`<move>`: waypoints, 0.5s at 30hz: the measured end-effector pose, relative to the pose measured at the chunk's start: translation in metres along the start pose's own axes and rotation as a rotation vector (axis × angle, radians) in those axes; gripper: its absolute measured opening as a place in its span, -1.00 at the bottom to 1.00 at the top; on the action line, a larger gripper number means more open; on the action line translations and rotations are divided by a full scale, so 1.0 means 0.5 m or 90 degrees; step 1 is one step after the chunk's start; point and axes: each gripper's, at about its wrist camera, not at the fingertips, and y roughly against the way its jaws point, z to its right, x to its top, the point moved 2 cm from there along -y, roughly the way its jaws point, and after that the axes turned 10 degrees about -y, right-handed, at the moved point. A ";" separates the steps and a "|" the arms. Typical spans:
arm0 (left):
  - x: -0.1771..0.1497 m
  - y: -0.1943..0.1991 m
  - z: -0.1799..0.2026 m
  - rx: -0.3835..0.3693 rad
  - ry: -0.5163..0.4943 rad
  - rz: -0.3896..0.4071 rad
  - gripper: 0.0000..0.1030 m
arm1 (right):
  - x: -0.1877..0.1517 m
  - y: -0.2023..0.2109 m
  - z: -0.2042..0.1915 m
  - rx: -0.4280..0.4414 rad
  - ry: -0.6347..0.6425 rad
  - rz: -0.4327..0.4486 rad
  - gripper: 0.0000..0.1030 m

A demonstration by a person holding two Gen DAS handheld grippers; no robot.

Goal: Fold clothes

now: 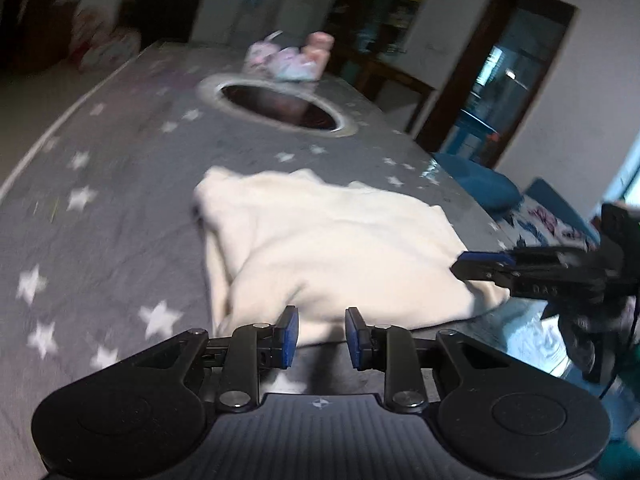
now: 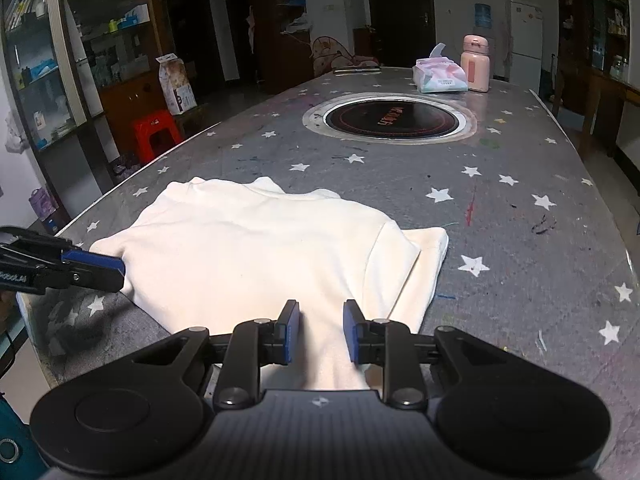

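A cream garment (image 1: 340,240) (image 2: 260,240) lies partly folded on the grey star-print table (image 1: 120,180) (image 2: 520,240), with one sleeve folded over on its right side. In the left wrist view my left gripper (image 1: 320,320) pinches the near hem, which is raised off the table with a shadow under it. It shows in the right wrist view as the left gripper (image 2: 116,270) at the garment's left corner. My right gripper (image 2: 322,312) is shut on the near edge, and cloth fills the gap between its pads. Seen from the left, the right gripper (image 1: 476,266) sits at the cloth's right corner.
A round black hob (image 2: 392,118) (image 1: 280,108) is set into the table's middle. A tissue pack (image 2: 440,76) and a pink bottle (image 2: 475,64) stand at the far end. A red stool (image 2: 154,128) and shelves lie beyond the left edge, and a blue seat (image 1: 480,184) stands beside the table.
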 end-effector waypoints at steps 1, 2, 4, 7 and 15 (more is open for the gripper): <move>0.000 0.006 -0.002 -0.007 0.012 0.003 -0.48 | 0.000 0.000 0.000 0.000 0.000 0.000 -0.54; 0.007 0.013 0.004 -0.014 0.006 0.016 -0.46 | 0.000 0.000 0.000 0.000 0.000 -0.001 -0.54; 0.020 0.028 0.018 -0.027 -0.007 0.044 -0.44 | 0.002 -0.001 -0.001 -0.001 0.000 -0.002 -0.54; 0.033 0.016 0.015 -0.008 -0.007 0.051 -0.44 | 0.002 -0.001 0.000 -0.001 0.000 -0.002 -0.54; 0.009 -0.008 -0.030 0.031 0.028 0.022 -0.44 | 0.000 -0.002 0.001 -0.002 -0.002 0.000 -0.51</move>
